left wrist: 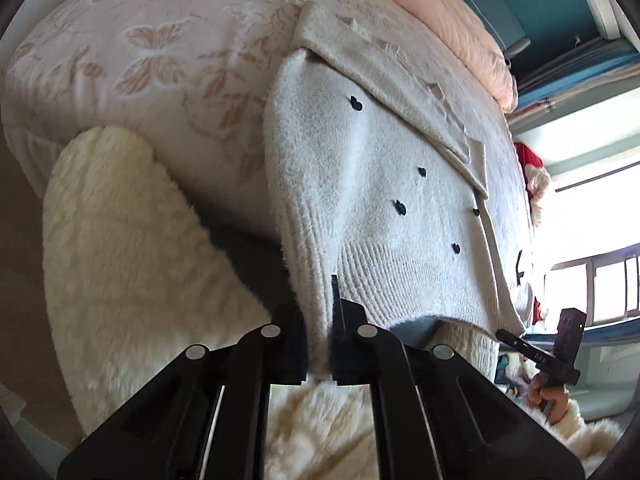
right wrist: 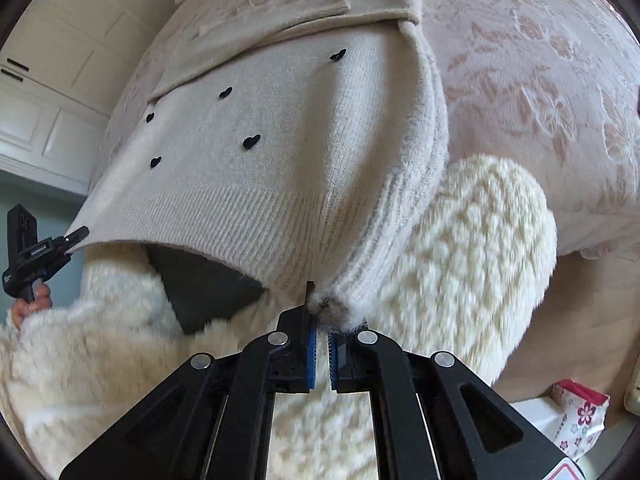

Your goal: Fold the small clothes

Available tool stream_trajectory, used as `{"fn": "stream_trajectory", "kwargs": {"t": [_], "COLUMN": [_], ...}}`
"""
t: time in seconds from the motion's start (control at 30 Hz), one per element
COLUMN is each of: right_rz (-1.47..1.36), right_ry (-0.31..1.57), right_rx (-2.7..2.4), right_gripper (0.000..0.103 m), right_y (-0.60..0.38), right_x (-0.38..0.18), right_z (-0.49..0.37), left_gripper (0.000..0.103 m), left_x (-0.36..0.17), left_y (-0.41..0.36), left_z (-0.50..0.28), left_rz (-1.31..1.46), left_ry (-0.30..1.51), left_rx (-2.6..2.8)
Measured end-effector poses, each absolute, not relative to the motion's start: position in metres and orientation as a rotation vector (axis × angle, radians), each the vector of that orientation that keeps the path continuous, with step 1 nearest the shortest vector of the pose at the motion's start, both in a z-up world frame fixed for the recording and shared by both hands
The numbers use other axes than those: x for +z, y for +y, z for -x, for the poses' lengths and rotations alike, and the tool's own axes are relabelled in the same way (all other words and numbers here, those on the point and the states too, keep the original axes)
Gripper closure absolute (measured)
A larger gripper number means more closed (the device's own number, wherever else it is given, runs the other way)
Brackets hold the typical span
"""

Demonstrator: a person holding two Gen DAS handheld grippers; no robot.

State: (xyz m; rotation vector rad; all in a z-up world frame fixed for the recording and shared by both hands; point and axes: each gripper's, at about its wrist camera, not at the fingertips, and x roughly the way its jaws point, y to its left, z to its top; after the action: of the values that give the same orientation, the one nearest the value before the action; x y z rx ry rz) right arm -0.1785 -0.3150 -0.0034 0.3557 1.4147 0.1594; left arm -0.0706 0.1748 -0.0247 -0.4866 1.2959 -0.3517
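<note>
While both grippers, left (left wrist: pixel 320 344) and right (right wrist: pixel 322 316), pinch the sweater's (right wrist: pixel 280 152) ribbed hem, it lifts off the bed (right wrist: pixel 540 60).

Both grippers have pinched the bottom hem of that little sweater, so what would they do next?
Probably carry the hem forward toward the collar. The left hand-held gripper and the right hand-held gripper each clamp a ribbed hem corner of the cream sweater, lifted off the floral bedspread.

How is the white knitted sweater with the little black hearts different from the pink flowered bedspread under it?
The white knitted sweater with black hearts is plain apart from small dark hearts; the pink flowered bedspread has a pale leaf and butterfly pattern. The sweater's ribbed hem is lifted, pinched by the left gripper and the right gripper; the bedspread lies flat. Both are soft, pale fabrics.
</note>
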Motion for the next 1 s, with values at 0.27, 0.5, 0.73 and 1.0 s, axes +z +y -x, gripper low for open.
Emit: {"fn": "stream_trajectory", "kwargs": {"t": [0.27, 0.5, 0.73, 1.0], "right_rz": [-0.406, -0.547, -0.58, -0.513], "right_ry": [1.206, 0.925, 0.91, 0.875], "right_rx": [0.134, 0.038, -0.133, -0.216], "right_gripper": [0.099, 0.099, 0.085, 0.04], "right_y": [-0.334, -0.389, -0.389, -0.4], "right_x": [0.082, 0.07, 0.011, -0.003], "right_z": [0.154, -0.023, -0.113, -0.082], "left_gripper": [0.097, 0.096, 0.064, 0.013], "left_x": [0.054, 0.053, -0.025, -0.035], "left_y": [0.201, 0.134, 0.08, 0.114], "left_z": [0.057, -0.117, -0.232, -0.216], "left_rz": [0.571, 0.442, 0.363, 0.321], "left_ry": [1.094, 0.943, 1.053, 0.982], "left_rx": [-0.306, -0.34, -0.181, -0.163]}}
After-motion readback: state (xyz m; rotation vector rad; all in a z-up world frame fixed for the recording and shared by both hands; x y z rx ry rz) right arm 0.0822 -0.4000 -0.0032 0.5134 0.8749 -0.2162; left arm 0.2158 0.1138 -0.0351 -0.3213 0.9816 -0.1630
